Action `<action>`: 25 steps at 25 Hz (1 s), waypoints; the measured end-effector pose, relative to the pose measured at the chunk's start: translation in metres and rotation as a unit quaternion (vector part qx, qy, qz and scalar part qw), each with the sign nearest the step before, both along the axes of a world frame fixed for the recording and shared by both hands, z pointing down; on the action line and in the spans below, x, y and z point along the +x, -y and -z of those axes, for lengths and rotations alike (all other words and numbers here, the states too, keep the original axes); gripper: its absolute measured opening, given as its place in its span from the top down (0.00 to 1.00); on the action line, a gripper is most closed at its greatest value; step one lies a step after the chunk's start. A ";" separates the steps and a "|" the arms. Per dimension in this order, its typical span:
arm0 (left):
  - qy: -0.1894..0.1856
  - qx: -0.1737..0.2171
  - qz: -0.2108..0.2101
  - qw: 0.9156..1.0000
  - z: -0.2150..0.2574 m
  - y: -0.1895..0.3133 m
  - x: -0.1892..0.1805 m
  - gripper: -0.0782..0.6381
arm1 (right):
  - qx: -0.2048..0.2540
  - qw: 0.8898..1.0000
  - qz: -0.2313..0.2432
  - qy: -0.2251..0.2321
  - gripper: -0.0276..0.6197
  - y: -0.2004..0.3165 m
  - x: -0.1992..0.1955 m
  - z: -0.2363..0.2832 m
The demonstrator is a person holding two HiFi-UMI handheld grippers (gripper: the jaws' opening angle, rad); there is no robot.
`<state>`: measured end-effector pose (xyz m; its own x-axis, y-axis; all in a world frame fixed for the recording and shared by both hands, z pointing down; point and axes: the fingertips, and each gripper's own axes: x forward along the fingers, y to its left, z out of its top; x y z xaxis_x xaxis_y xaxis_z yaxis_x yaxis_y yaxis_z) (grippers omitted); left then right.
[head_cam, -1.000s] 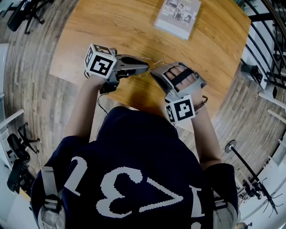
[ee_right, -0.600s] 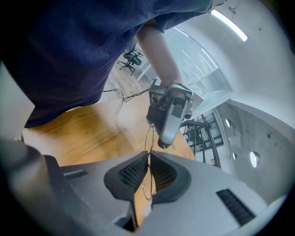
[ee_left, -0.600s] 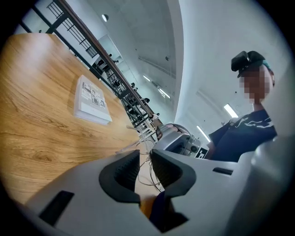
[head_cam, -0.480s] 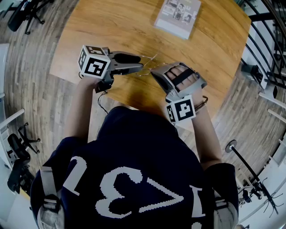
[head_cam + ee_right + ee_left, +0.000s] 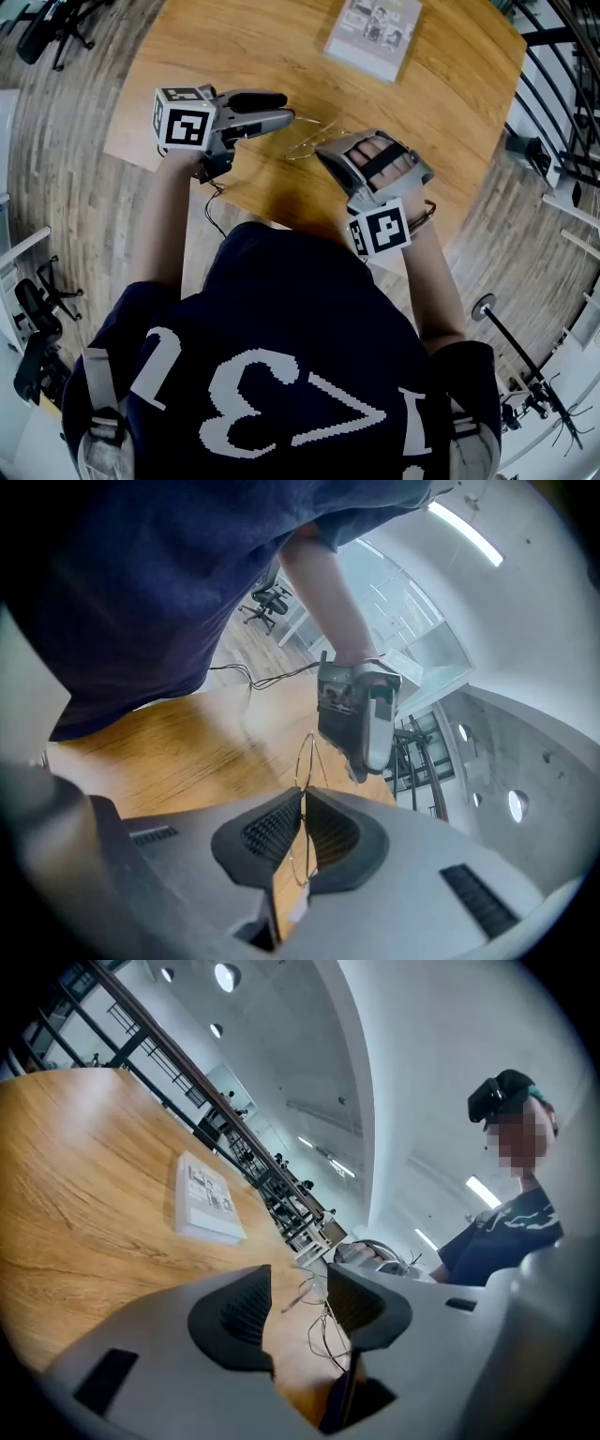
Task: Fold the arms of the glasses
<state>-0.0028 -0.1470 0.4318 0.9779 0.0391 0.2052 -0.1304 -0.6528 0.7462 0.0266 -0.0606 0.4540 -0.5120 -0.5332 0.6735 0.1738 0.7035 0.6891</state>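
Note:
The thin wire glasses (image 5: 307, 142) hang just above the wooden table (image 5: 234, 56), between my two grippers. My right gripper (image 5: 325, 156) is shut on the wire frame (image 5: 304, 752), which stands up out of its closed pads (image 5: 281, 829). My left gripper (image 5: 287, 112) hovers a little left of the glasses, and its jaws are opening. In the left gripper view the glasses' wires (image 5: 323, 1321) show in the gap of my left gripper (image 5: 298, 1302), with neither pad touching them. The right gripper view shows the left gripper (image 5: 361, 714) just beyond the frame.
A white printed booklet (image 5: 372, 36) lies at the far side of the table, also in the left gripper view (image 5: 206, 1202). Office chairs and black railings stand on the plank floor around the table. A cable hangs off the near edge.
My left gripper has opened, let go of the glasses, and drawn back to the left, away from them. The right gripper and the glasses have stayed where they were.

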 end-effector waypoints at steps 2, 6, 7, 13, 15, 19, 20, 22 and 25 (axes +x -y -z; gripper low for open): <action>0.002 -0.009 -0.025 1.000 -0.004 -0.007 0.007 0.64 | 0.000 1.000 0.001 0.000 0.90 0.001 -0.001 0.000; -0.004 -0.023 -0.055 0.998 -0.001 -0.022 0.010 0.72 | -0.001 1.000 -0.007 0.002 0.90 0.003 -0.001 0.002; -0.007 -0.027 -0.060 0.998 0.000 -0.026 0.011 0.74 | -0.001 1.000 -0.010 0.003 0.90 0.003 0.000 0.002; -0.030 -0.053 -0.110 0.992 0.004 -0.051 0.016 0.75 | -0.011 0.999 -0.026 0.017 0.91 0.009 0.005 0.001; -0.030 -0.057 -0.120 0.991 0.002 -0.059 0.019 0.75 | -0.015 0.999 -0.029 0.022 0.91 0.009 0.004 0.002; -0.035 -0.074 -0.132 0.988 -0.002 -0.068 0.024 0.75 | -0.020 0.999 -0.028 0.023 0.91 0.009 0.001 0.000; -0.036 -0.078 -0.135 0.987 -0.002 -0.070 0.025 0.75 | -0.022 0.999 -0.028 0.021 0.91 0.008 0.001 0.000; -0.038 -0.078 -0.135 0.987 -0.003 -0.073 0.024 0.75 | -0.025 0.999 -0.026 0.017 0.91 0.006 0.000 -0.001; -0.026 -0.054 -0.105 0.993 -0.007 -0.062 0.019 0.75 | -0.033 0.999 -0.031 0.013 0.91 0.007 0.003 -0.007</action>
<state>0.0163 -0.0852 0.4390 0.9551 0.2623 0.1377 0.0407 -0.5766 0.8160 0.0295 -0.0671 0.4606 -0.4967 -0.5186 0.6959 0.1119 0.7568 0.6439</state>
